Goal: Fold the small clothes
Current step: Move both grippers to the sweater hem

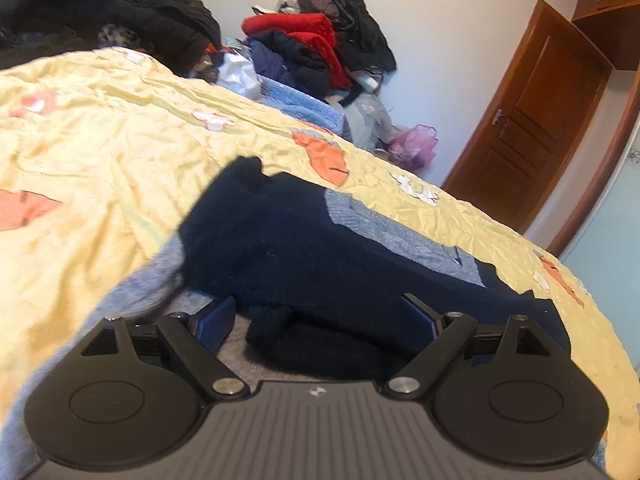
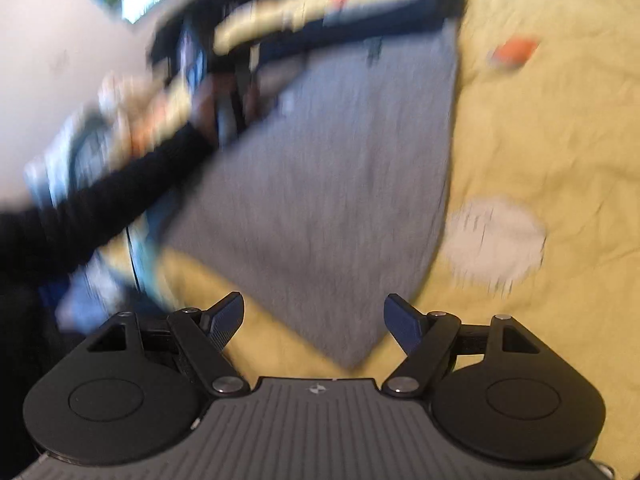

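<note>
Left gripper point(image 1: 326, 316) wide, empty, low over the jumper point(image 1: 320, 248) on the bed point(image 1: 100, 152) | right gripper point(image 2: 314, 320) open, empty, probably clear of it to reposition

Right wrist view smeared throughout; sleeve point(image 2: 100, 200) and device beyond it unreadable. Navy garment point(image 1: 320, 264) partly hidden behind left tongs point(image 1: 324, 316).

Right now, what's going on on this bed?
A person is folding a grey and navy sweater on a yellow bedspread, with a hand-held gripper in each hand. The left hand-held gripper sits low over the dark folded part, jaws wide open, gripping nothing. The right hand-held gripper hovers over the sweater's grey corner, also open and empty; its view is blurred. A pile of clothes lies beyond the bed.
</note>
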The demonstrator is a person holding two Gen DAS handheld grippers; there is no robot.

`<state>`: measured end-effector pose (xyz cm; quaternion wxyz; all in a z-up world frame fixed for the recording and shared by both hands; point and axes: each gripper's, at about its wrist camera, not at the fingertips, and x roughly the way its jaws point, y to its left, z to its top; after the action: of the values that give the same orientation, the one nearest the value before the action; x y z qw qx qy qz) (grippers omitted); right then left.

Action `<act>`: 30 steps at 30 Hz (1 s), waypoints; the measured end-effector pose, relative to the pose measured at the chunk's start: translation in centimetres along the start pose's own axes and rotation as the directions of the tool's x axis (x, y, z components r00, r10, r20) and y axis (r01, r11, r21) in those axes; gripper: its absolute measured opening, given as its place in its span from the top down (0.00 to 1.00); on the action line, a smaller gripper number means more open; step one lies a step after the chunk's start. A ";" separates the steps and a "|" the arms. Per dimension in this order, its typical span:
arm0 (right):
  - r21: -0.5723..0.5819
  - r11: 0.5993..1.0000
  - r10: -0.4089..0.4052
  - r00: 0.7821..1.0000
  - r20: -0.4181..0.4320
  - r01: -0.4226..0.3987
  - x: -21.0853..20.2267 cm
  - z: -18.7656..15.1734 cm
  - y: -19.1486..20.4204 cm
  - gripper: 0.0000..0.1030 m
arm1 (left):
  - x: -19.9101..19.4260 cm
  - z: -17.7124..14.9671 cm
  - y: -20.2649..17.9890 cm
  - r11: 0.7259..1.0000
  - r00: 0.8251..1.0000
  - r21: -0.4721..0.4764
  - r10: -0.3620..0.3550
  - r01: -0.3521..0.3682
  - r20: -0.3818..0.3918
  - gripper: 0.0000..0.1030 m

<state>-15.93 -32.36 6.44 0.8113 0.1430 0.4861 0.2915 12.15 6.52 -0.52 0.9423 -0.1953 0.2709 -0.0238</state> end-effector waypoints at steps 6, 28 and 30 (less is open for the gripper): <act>0.151 0.985 0.052 0.975 0.214 -0.085 2.2 1.3 -1.6 0.20 | -8.0 -3.0 -0.8 0.984 0.983 0.089 -0.142 0.153 -0.118 0.14; -0.247 0.852 -0.392 0.876 0.282 0.461 11.9 -0.9 4.8 0.02 | -23.6 -14.4 0.6 0.861 0.973 0.503 0.053 0.070 -0.226 0.14; -0.242 0.857 -0.391 0.880 0.270 0.455 11.6 -0.8 4.8 0.04 | -24.3 -14.4 0.7 0.858 0.974 0.509 0.054 0.068 -0.220 0.13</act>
<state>-14.05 -21.53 0.35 0.9146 -0.0620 0.3669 0.1582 -16.08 5.69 0.15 0.9230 0.0656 0.3595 -0.1206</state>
